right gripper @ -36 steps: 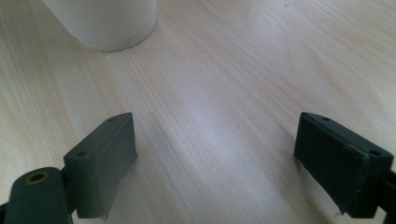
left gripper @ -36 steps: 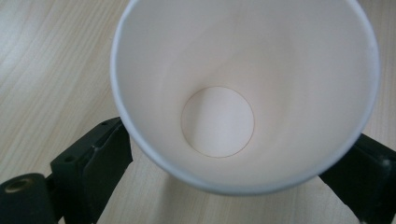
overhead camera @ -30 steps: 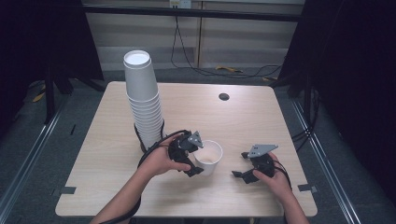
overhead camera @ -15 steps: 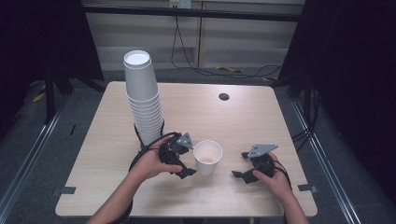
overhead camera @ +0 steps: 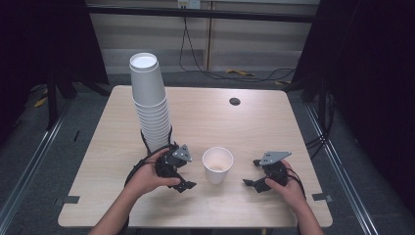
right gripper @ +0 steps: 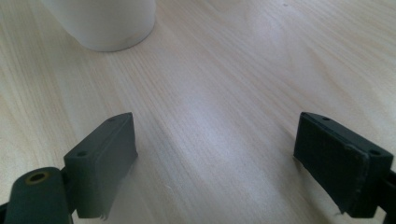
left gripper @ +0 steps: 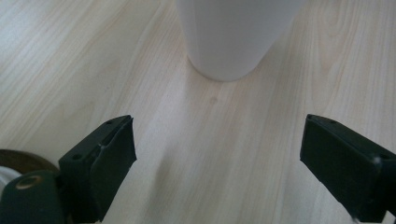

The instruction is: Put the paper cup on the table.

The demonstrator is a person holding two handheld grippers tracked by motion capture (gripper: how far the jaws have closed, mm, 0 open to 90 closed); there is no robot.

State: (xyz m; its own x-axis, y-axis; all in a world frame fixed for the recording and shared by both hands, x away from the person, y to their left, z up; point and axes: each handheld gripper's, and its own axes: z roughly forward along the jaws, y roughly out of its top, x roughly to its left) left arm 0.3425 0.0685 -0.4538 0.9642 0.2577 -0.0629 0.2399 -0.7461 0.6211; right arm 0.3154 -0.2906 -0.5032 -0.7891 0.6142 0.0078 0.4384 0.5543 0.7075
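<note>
- A single white paper cup [overhead camera: 217,164] stands upright, mouth up, on my light wooden table [overhead camera: 230,125], toward the near edge and roughly midway between my two hands.
- My left gripper [overhead camera: 183,178] sits just left of that cup, apart from it, low over the tabletop with my hand wrapped around its body.
- In the left gripper view the cup's base [left gripper: 231,39] is ahead of the jaws and clear of them; only bare wood lies between the pads. The jaws have just been closing in, yet they are parted and hold nothing.
- My right gripper [overhead camera: 250,174] rests to the right of the cup, a little farther off than the left one, its tips pointing toward the cup.
- In the right gripper view the cup [right gripper: 105,21] stands ahead and off to the left, well outside the jaws, which are spread wide over bare table and grip nothing.
- A tall stack of white paper cups [overhead camera: 150,100] stands upside down on the left part of the table, just beyond my left hand [overhead camera: 147,176].
- A small dark round hole [overhead camera: 234,101] sits in the tabletop on the far side.
</note>
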